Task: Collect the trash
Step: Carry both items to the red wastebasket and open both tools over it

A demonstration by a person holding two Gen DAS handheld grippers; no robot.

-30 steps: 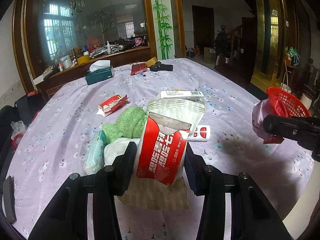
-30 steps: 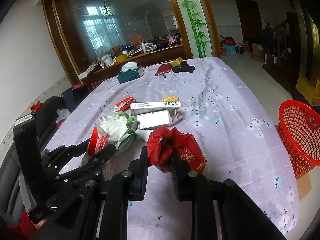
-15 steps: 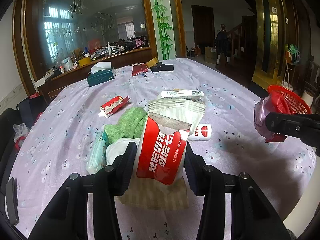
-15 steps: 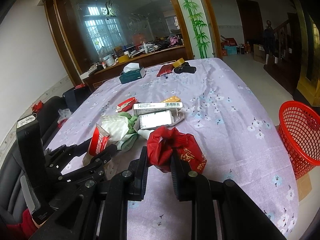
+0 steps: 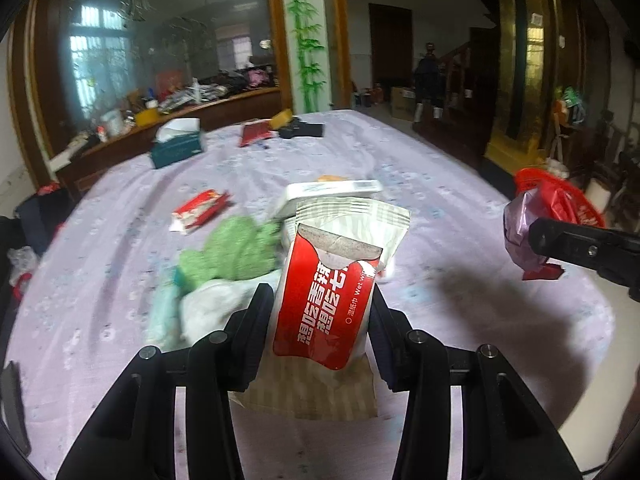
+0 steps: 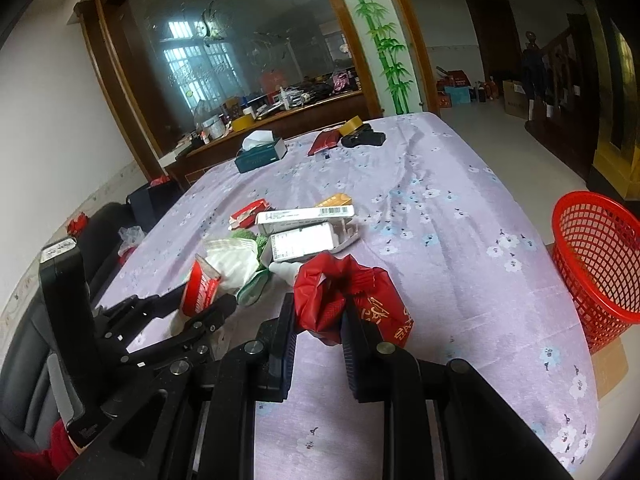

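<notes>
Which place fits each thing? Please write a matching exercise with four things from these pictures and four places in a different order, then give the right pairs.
Things:
1. wet wipes packet
2. red plastic bag
3. red basket
4. tissue box

Places:
A. on the floor beside the table
B. at the far end of the table
C. between the fingers of the left gripper
D. pinched in the right gripper

Pairs: 1-C, 2-D, 3-A, 4-B
</notes>
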